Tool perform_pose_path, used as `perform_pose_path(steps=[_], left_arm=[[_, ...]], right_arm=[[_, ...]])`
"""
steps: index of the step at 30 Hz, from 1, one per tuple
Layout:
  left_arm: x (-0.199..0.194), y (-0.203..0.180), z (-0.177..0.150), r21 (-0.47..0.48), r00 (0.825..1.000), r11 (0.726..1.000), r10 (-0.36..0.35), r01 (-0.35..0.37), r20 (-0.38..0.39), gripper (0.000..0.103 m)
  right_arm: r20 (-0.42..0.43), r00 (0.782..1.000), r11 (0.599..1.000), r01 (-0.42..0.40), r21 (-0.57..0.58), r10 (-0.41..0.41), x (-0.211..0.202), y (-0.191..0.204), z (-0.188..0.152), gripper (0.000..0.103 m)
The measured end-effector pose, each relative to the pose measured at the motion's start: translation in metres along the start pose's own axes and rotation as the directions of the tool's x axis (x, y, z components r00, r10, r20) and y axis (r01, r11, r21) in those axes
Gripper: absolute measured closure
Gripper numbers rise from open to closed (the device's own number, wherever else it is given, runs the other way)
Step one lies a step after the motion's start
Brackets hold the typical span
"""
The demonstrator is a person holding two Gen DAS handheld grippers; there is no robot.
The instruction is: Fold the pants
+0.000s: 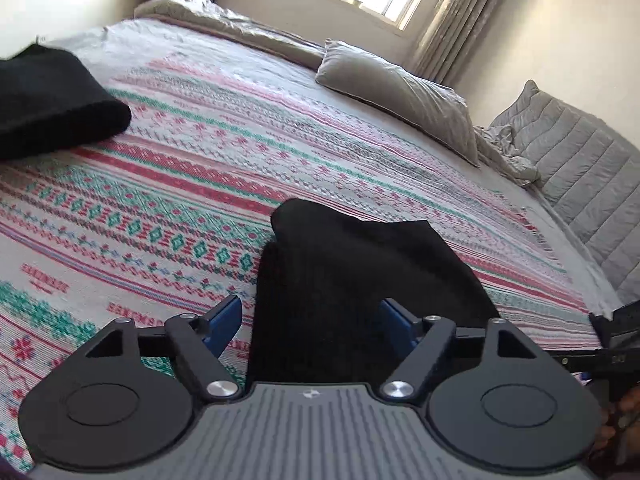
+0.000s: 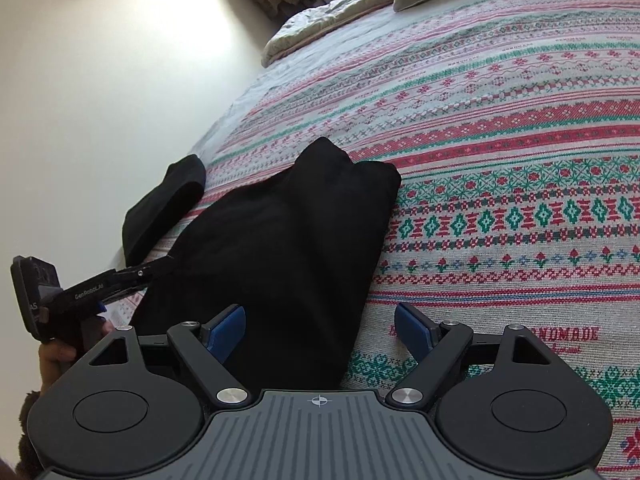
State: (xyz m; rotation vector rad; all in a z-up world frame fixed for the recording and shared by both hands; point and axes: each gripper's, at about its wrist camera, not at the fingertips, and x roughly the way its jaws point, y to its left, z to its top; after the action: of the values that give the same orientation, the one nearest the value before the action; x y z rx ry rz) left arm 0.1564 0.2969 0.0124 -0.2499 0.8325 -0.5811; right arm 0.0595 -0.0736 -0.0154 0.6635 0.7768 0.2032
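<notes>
Left gripper [image 1: 310,322]: jaws wide, black pants [image 1: 360,280] lying between the blue pads, not pinched. Right gripper [image 2: 320,326]: jaws wide, nothing gripped. The pants lie folded at centre-left of the right wrist view on the patterned bedspread [image 2: 500,160].

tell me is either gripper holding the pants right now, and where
Nothing is held. The left gripper and right gripper both stand open over the near end of the black pants, pads not pressing the cloth.

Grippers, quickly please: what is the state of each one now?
Left gripper: open, holding nothing; the black pants lie between its pads.
Right gripper: open, holding nothing, over the pants' edge.
</notes>
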Motion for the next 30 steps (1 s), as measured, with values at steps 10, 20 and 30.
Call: perform_pose_path(steps=[10, 20, 30], left_arm=[[0.036, 0.034, 0.009, -0.25, 0.975, 0.95, -0.209, 0.185, -0.076, 0.017], [0.048, 0.026, -0.003, -0.357, 0.942, 0.889, -0.33, 0.288, -0.061, 0.062], [0.085, -0.041, 0.006, -0.359, 0.907, 0.861, -0.412, 0.359, -0.082, 0.064]], right_arm=[[0.093, 0.989, 0.949, -0.138, 0.283, 0.116, 0.017, -0.036, 0.013, 0.029], [0.111, 0.989, 0.946, -0.129, 0.297, 0.1, 0.032, -0.034, 0.012, 0.09], [0.218, 0.971, 0.943, -0.16, 0.293, 0.097, -0.033, -0.051, 0.016, 0.091]])
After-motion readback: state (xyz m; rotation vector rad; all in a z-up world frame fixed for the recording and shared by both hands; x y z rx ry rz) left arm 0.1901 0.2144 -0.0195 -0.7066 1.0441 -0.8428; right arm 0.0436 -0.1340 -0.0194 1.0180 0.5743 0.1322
